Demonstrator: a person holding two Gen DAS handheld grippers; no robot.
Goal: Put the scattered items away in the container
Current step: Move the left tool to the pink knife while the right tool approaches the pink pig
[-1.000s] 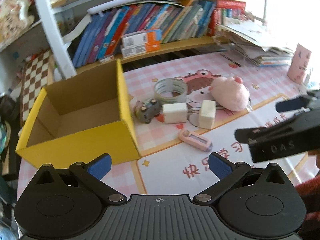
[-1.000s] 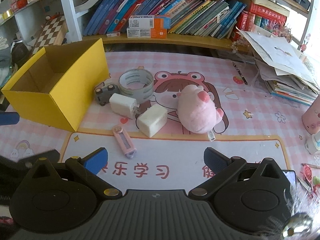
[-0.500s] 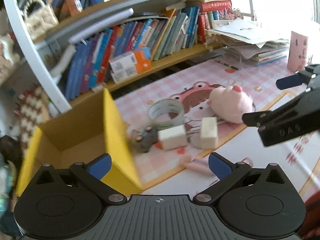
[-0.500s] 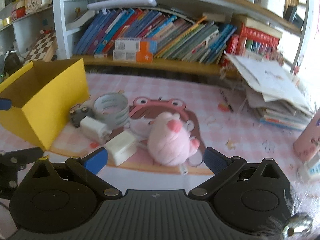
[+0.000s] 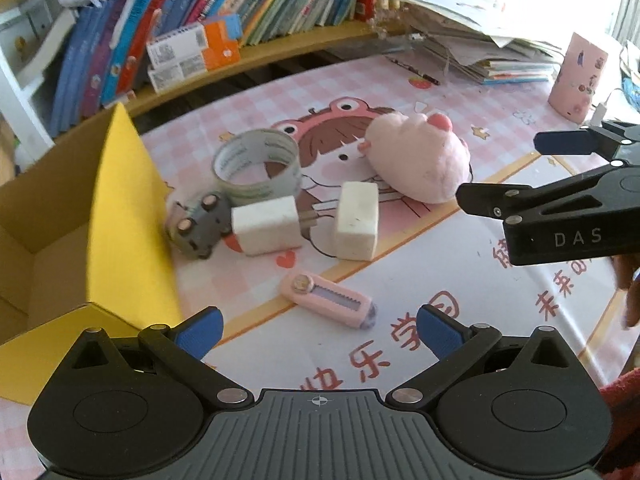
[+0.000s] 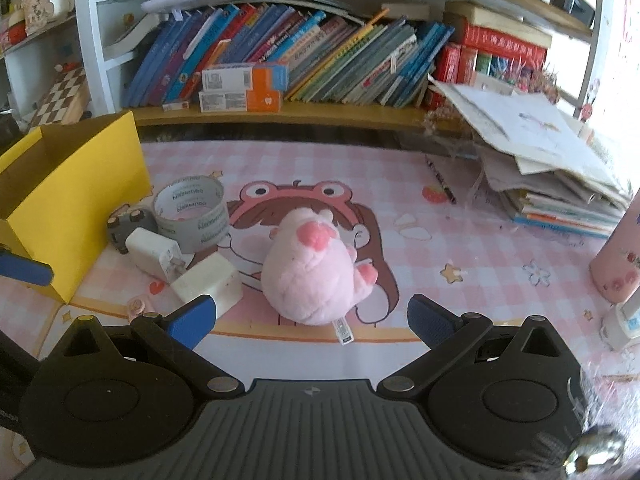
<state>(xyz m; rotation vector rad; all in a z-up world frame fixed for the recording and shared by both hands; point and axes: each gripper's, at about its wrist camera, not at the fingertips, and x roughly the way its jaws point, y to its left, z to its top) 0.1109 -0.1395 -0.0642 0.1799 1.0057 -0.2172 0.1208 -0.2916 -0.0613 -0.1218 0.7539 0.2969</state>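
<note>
Both tongs wide open, nothing held. R gripper [image 6: 310, 316] faces pink plush [image 6: 312, 264], which lies just ahead betw. its tips, mid-mat. L gripper [image 5: 318, 330] sits over pink cutter [image 5: 330, 300], just ahead. Charger [image 5: 266, 230], white block [image 5: 357, 220], tape roll [image 5: 256, 166], toy car [image 5: 198, 226] cluster beside yellow box [image 5: 124, 216], at mat's left edge.

- A desk under a pink checked cartoon mat [image 6: 400, 248] carries the clutter.
- A yellow cardboard box [image 6: 76, 196] stands open at the left edge.
- Beside it: a grey toy car [image 5: 198, 226], a tape roll [image 6: 190, 212], a white charger [image 5: 266, 230] and a white block [image 5: 357, 220].
- A pink plush toy [image 6: 312, 268] lies mid-mat; a pink utility knife [image 5: 330, 299] lies nearer the front.
- Stacked papers and books [image 6: 552, 176] sit at the right.
</note>
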